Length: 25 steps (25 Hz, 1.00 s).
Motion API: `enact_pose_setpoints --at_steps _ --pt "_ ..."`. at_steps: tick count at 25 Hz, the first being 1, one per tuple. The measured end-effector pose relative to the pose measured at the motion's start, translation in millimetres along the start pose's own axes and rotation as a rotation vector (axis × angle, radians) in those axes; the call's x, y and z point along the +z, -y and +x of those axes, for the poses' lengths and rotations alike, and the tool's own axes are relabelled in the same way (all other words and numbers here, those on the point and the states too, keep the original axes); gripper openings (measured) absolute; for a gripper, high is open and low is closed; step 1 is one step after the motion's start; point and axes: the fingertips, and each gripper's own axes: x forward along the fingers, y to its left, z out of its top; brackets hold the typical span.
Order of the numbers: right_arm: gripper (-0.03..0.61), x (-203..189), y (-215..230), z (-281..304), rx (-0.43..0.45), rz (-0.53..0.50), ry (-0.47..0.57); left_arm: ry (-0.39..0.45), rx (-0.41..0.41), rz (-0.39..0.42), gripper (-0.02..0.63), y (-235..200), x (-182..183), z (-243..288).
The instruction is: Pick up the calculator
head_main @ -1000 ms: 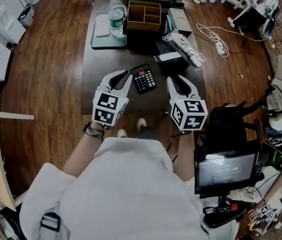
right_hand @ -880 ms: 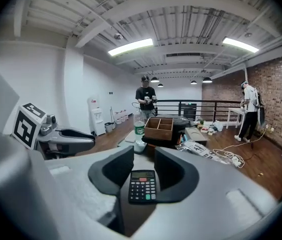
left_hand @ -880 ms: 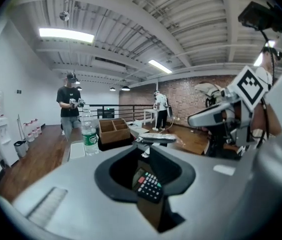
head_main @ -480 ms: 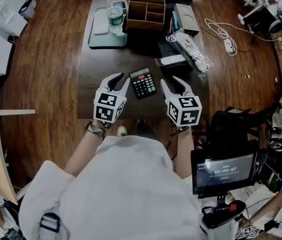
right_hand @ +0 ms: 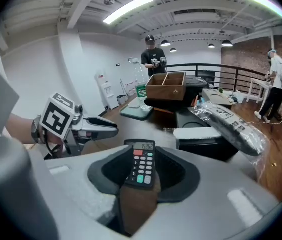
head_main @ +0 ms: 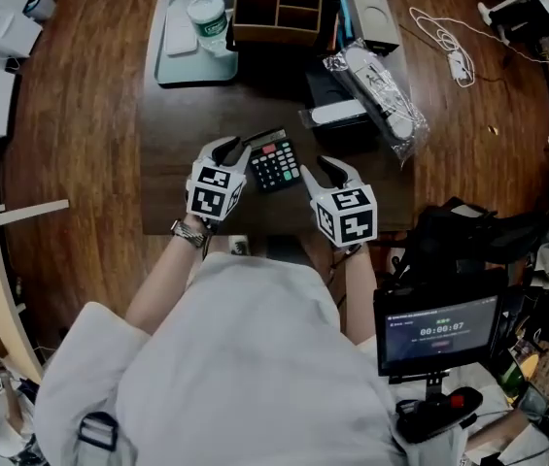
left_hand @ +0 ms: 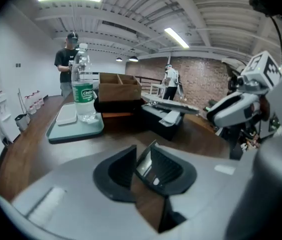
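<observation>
Both the left gripper (head_main: 227, 150) and the right gripper (head_main: 325, 170) had their jaws spread, pinching nothing. The calculator (head_main: 276, 163) lay flat and keys-up on the dark table (head_main: 172, 124) between them, the left gripper just beside its left edge and the right near its lower right corner. It showed through the gap in each gripper's own view. Farther back stood a water bottle (head_main: 208, 19) on a pale tray (head_main: 172, 61), with a wooden box (head_main: 274, 37) beside it.

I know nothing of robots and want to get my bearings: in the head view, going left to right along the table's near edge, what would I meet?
You'd meet the left tongs → calculator → right tongs.
</observation>
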Motion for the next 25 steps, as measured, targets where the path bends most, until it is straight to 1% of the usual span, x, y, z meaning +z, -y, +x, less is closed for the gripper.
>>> enact_pose_setpoints --at_steps 3,7,12,17,19,23,25 --pt "0.129 -13.9 6.2 12.8 0.013 0.027 -0.045 -0.052 0.004 -0.036 0.103 -11.4 -20.9 21.7" --pt "0.129 -42.1 12.1 27.3 0.024 0.081 -0.131 -0.101 -0.051 -0.124 0.12 -9.2 -37.6 37.3" --pt "0.129 -65.7 15.7 45.6 0.035 0.142 -0.186 -0.144 -0.074 -0.134 0.123 -11.4 -45.4 51.6" --pt "0.129 -76.2 21.2 57.2 0.039 0.196 -0.206 -0.149 -0.097 -0.148 0.126 -10.6 -49.6 57.5" --pt "0.129 -75.7 21.9 59.3 0.042 0.217 -0.202 -0.143 -0.112 -0.168 0.126 -10.9 -50.5 58.1" --pt "0.129 -78.3 18.5 63.8 0.061 0.221 -0.219 -0.127 -0.168 -0.272 0.123 -14.8 -55.0 62.5" --pt "0.129 -79.8 16.3 64.4 0.073 0.225 -0.228 -0.119 -0.181 -0.327 0.123 -19.4 -57.8 66.4"
